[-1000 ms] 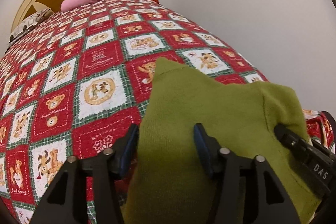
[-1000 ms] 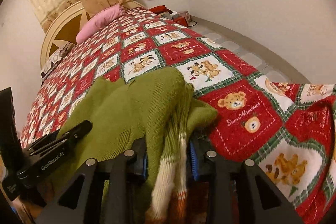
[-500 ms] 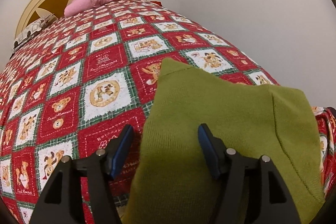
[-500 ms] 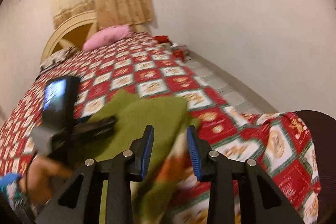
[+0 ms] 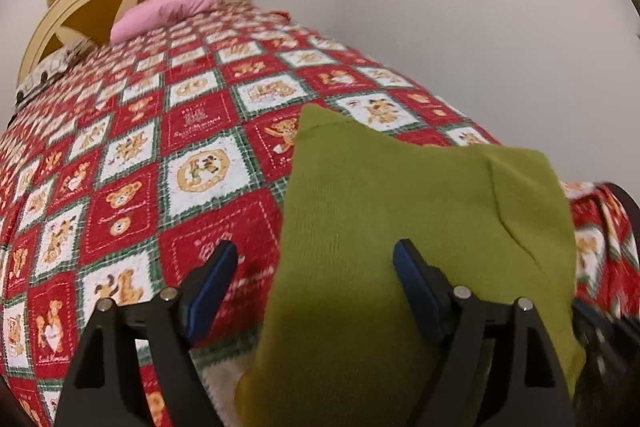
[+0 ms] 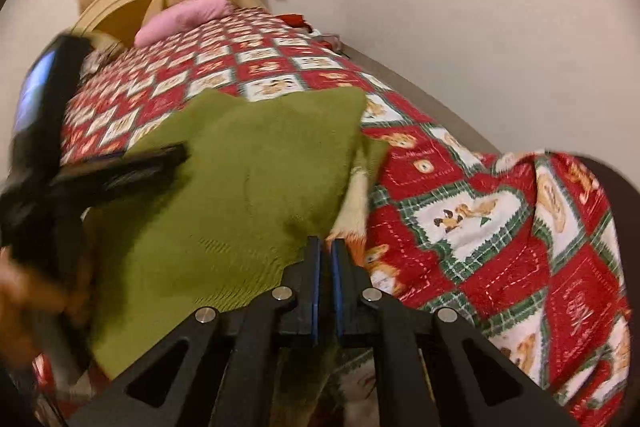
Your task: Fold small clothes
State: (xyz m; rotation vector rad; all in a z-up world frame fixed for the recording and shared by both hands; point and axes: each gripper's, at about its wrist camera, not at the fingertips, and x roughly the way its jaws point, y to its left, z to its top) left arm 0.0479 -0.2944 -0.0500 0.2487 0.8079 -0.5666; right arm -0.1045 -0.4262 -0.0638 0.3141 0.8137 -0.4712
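Note:
A green knit garment lies folded on the patchwork bedspread near the bed's front corner. My left gripper hovers over the garment's left edge. Its jaws are opening wide, the cloth lies below them, and the pads do not press on it. In the right wrist view the garment shows a cream and orange striped edge on its right side. My right gripper is shut just at the garment's near edge, and I see nothing between its pads. The left gripper's black finger reaches over the cloth from the left.
The bedspread drops off over the bed's edge at right, with grey floor and a white wall beyond. A pink pillow and a cream headboard stand at the far end. A person's hand is blurred at left.
The left jaws spread wider over the garment's edge. The right gripper let the striped edge go, drew back towards the near edge and shut empty. The garment now lies flatter.

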